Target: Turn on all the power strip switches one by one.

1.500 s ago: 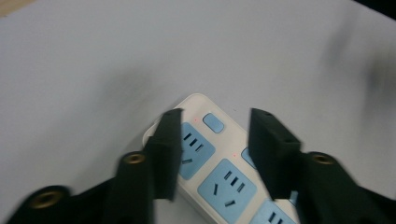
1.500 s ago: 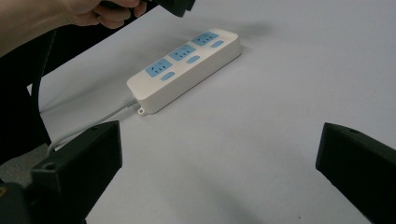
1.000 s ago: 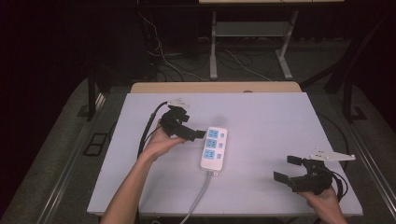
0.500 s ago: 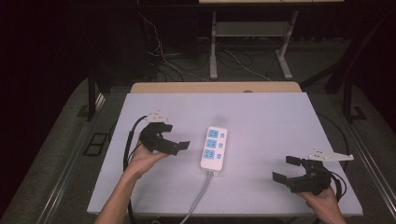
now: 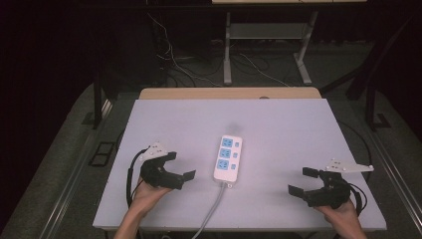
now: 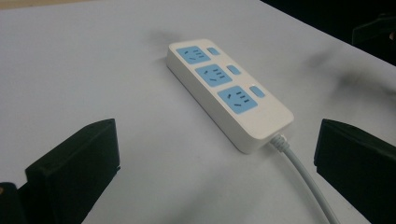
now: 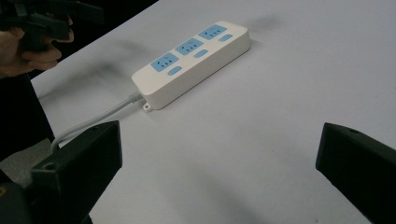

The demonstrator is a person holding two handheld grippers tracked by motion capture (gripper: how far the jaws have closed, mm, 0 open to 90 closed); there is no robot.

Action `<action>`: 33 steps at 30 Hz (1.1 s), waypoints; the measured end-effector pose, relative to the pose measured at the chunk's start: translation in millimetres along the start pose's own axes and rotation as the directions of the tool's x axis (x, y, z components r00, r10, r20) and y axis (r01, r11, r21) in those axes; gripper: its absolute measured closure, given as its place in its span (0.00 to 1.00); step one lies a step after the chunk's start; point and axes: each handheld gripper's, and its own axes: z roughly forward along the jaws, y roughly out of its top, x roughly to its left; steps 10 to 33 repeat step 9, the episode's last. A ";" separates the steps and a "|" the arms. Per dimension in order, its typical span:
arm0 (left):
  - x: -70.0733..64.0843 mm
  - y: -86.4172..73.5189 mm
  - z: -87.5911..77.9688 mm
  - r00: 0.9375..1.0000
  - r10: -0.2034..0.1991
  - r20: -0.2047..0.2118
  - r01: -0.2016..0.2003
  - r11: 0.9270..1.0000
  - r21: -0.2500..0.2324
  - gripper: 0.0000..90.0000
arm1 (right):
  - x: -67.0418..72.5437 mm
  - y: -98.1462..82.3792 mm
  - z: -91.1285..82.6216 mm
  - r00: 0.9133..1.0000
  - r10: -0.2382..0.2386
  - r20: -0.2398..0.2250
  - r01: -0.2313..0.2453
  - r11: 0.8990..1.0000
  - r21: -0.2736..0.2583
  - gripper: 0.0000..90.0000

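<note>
A white power strip (image 5: 228, 158) with three blue sockets lies flat in the middle of the pale table (image 5: 283, 124). Its grey cable (image 5: 211, 209) runs off the front edge. My left gripper (image 5: 180, 166) hovers to the left of the strip, open and holding nothing. In the left gripper view the strip (image 6: 229, 88) lies ahead between the wide-apart jaws of that gripper (image 6: 217, 154). My right gripper (image 5: 303, 181) is at the front right, open and holding nothing. In the right gripper view the strip (image 7: 191, 58) lies ahead to the left of that gripper (image 7: 219, 149).
A wooden tabletop edge (image 5: 229, 93) runs along the back of the pale table. Loose cables (image 5: 174, 59) and a metal frame (image 5: 263, 35) stand on the dark floor behind. In the right gripper view the person's other hand (image 7: 28, 42) holds the left gripper far off.
My left gripper has drawn back from beside the strip's far end toward the front left of the table. The right gripper and the strip have stayed in place.
</note>
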 end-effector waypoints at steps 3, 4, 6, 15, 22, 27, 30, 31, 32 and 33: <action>-3.1 -4.9 -1.8 1.000 0.000 -0.005 0.000 1.000 -0.012 0.00 | 0.4 0.0 0.2 1.000 0.001 -0.002 -0.001 1.000 0.002 0.00; -3.5 -6.5 -2.1 1.000 0.001 -0.006 -0.001 1.000 -0.013 0.00 | 0.4 0.0 0.1 1.000 0.002 -0.001 -0.002 1.000 0.001 0.00; -2.9 -10.0 -2.3 1.000 -0.004 -0.012 0.004 1.000 -0.016 0.00 | 0.3 -0.1 0.0 1.000 0.002 -0.002 -0.002 1.000 0.000 0.00; -1.4 -12.9 -2.6 1.000 -0.008 -0.015 0.008 1.000 -0.011 0.00 | 0.2 -0.1 0.1 1.000 0.002 -0.003 -0.002 1.000 0.002 0.00; -1.4 -12.9 -2.6 1.000 -0.008 -0.015 0.008 1.000 -0.011 0.00 | 0.2 -0.1 0.1 1.000 0.002 -0.003 -0.002 1.000 0.002 0.00; -1.4 -12.9 -2.6 1.000 -0.008 -0.015 0.008 1.000 -0.011 0.00 | 0.2 -0.1 0.1 1.000 0.002 -0.003 -0.002 1.000 0.002 0.00; -1.4 -12.9 -2.6 1.000 -0.008 -0.015 0.008 1.000 -0.011 0.00 | 0.2 -0.1 0.1 1.000 0.002 -0.003 -0.002 1.000 0.002 0.00; -1.4 -12.9 -2.6 1.000 -0.008 -0.015 0.008 1.000 -0.011 0.00 | 0.2 -0.1 0.1 1.000 0.002 -0.003 -0.002 1.000 0.002 0.00; -1.4 -12.9 -2.6 1.000 -0.008 -0.015 0.008 1.000 -0.011 0.00 | 0.2 -0.1 0.1 1.000 0.002 -0.003 -0.002 1.000 0.002 0.00; -1.4 -12.9 -2.6 1.000 -0.008 -0.015 0.008 1.000 -0.011 0.00 | 0.2 -0.1 0.1 1.000 0.002 -0.003 -0.002 1.000 0.002 0.00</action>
